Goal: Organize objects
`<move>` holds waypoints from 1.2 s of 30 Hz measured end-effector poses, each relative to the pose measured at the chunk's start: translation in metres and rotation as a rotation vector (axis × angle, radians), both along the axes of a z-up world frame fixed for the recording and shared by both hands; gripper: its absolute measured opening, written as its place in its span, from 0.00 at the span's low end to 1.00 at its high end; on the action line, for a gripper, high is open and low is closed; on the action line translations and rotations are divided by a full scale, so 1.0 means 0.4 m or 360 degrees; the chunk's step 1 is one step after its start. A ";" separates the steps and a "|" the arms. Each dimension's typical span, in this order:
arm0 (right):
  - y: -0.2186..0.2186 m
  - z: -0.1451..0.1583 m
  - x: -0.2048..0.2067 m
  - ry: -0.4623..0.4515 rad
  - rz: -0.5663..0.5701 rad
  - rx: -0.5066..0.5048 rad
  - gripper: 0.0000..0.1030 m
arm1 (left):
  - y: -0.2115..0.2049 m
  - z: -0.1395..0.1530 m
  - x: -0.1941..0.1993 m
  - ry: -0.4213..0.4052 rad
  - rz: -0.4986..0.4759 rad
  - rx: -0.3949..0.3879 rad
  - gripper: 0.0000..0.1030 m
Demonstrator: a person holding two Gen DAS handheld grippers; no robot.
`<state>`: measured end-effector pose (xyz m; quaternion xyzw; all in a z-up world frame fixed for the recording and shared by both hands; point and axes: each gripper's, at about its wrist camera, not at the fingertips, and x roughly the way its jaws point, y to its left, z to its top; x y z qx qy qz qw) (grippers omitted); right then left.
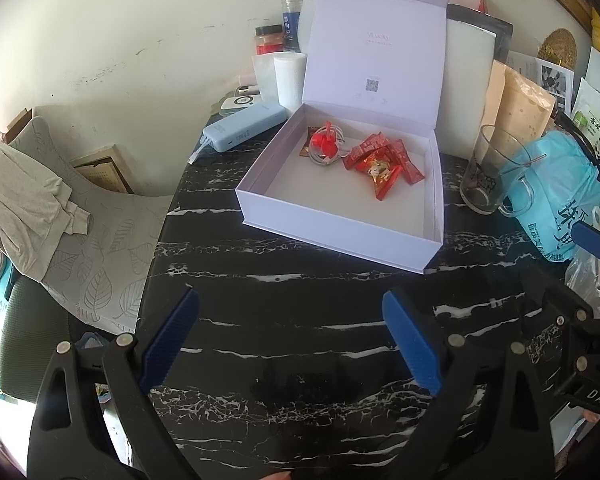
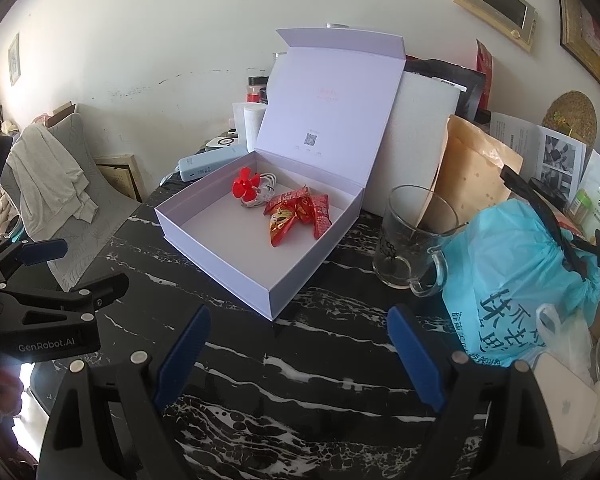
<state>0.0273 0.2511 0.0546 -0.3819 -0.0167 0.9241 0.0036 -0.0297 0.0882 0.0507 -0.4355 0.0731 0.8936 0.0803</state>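
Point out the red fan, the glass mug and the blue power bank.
red fan [image 2: 245,188], right wrist view, on its blades.
glass mug [image 2: 410,240], right wrist view, on its wall.
blue power bank [image 1: 244,126], left wrist view, on its top face.

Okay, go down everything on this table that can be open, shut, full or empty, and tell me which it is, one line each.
White box: lid up, open.
Red snack packets: lying inside the box.
Red mini fan with white cable: inside the box, near the back.
Glass mug: upright, looks empty.
Blue plastic bag: tied shut, bulging.
Left gripper: open, nothing between its fingers.
Right gripper: open, nothing between its fingers.
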 end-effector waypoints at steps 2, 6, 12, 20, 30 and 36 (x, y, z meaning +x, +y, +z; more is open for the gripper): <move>-0.001 -0.001 -0.002 -0.0003 -0.0003 0.0001 0.88 | 0.002 -0.001 0.000 0.0001 -0.0003 -0.0005 0.90; 0.001 -0.003 -0.004 -0.0006 -0.0002 0.0002 0.88 | 0.005 -0.003 0.000 0.0001 -0.0007 -0.0011 0.90; 0.000 -0.009 -0.007 -0.0018 0.0000 0.0010 0.88 | 0.005 -0.010 -0.001 -0.0007 -0.0020 -0.0007 0.90; 0.006 -0.021 -0.013 -0.0043 -0.0010 0.0001 0.88 | 0.012 -0.020 -0.001 -0.0012 -0.0027 -0.0027 0.90; 0.015 -0.045 -0.017 -0.0087 -0.0026 -0.0028 0.88 | 0.013 -0.033 -0.006 -0.0017 -0.0014 -0.0051 0.90; 0.028 -0.072 -0.009 -0.0127 -0.0048 -0.0027 0.88 | 0.007 -0.042 -0.006 -0.0009 0.0013 -0.0010 0.90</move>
